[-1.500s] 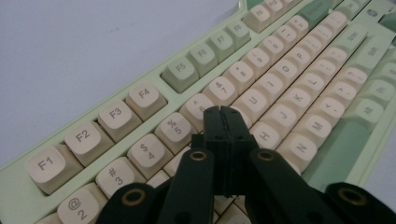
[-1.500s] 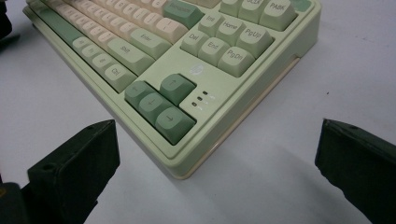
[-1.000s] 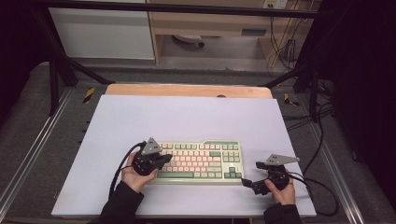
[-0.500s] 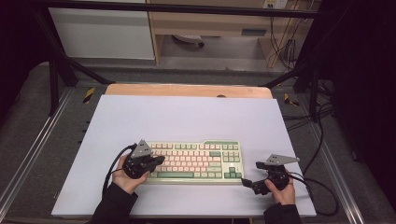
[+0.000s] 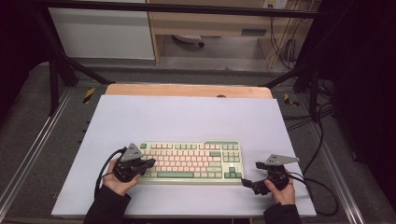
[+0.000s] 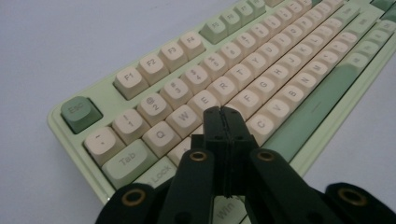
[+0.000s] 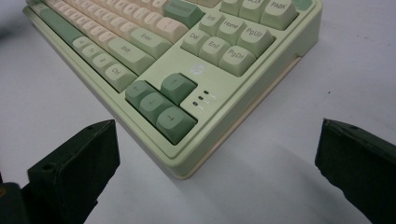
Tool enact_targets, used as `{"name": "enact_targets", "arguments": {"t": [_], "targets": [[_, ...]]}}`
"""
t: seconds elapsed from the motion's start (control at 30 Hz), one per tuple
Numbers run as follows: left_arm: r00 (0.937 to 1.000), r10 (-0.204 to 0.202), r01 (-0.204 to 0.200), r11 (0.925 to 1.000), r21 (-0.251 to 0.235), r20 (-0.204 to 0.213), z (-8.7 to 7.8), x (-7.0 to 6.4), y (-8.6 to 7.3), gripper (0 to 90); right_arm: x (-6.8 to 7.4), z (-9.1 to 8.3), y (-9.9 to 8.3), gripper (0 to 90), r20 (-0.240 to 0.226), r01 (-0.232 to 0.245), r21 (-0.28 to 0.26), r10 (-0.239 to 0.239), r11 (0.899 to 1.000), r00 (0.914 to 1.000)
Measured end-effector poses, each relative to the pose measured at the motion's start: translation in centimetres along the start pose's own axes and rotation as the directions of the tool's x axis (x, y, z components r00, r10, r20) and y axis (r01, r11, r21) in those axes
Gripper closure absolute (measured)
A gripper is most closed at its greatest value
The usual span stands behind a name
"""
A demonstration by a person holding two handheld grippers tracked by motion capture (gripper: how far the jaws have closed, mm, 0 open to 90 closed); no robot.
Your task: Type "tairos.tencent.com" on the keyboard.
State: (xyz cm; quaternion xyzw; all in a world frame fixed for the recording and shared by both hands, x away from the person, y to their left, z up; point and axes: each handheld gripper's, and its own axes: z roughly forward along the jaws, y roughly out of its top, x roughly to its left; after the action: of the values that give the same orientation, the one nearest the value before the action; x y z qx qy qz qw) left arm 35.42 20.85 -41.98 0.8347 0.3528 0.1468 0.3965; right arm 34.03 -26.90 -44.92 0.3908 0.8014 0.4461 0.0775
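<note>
Fingers (image 6: 223, 122) of the left gripper (image 5: 148, 163) are pressed tight together, their tips over the keyboard (image 5: 191, 161) around the letter keys below W and E; contact with a key cannot be told. Right gripper (image 5: 246, 183) fingers (image 7: 74, 163) are spread wide, holding nothing, just off the keyboard's near right corner by the arrow keys (image 7: 161, 103), on the desk (image 5: 187, 116).
</note>
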Motion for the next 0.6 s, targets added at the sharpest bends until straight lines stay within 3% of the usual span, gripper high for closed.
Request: {"name": "enact_targets", "arguments": {"t": [0.2, 0.6], "targets": [[0.9998, -0.015, 0.016, 0.9999, 0.004, -0.012, 0.11, 0.69, -0.43, 90.0, 0.00, -0.02, 0.00, 0.4, 0.000, 0.001, 0.000, -0.001, 1.000, 1.0000], [0.9998, -0.008, 0.008, 1.0000, 0.004, -0.019, 0.46, 0.88, -0.75, 90.0, 0.03, 0.06, 0.00, 0.4, -0.002, -0.001, 0.005, 0.001, 1.000, 1.0000]]}}
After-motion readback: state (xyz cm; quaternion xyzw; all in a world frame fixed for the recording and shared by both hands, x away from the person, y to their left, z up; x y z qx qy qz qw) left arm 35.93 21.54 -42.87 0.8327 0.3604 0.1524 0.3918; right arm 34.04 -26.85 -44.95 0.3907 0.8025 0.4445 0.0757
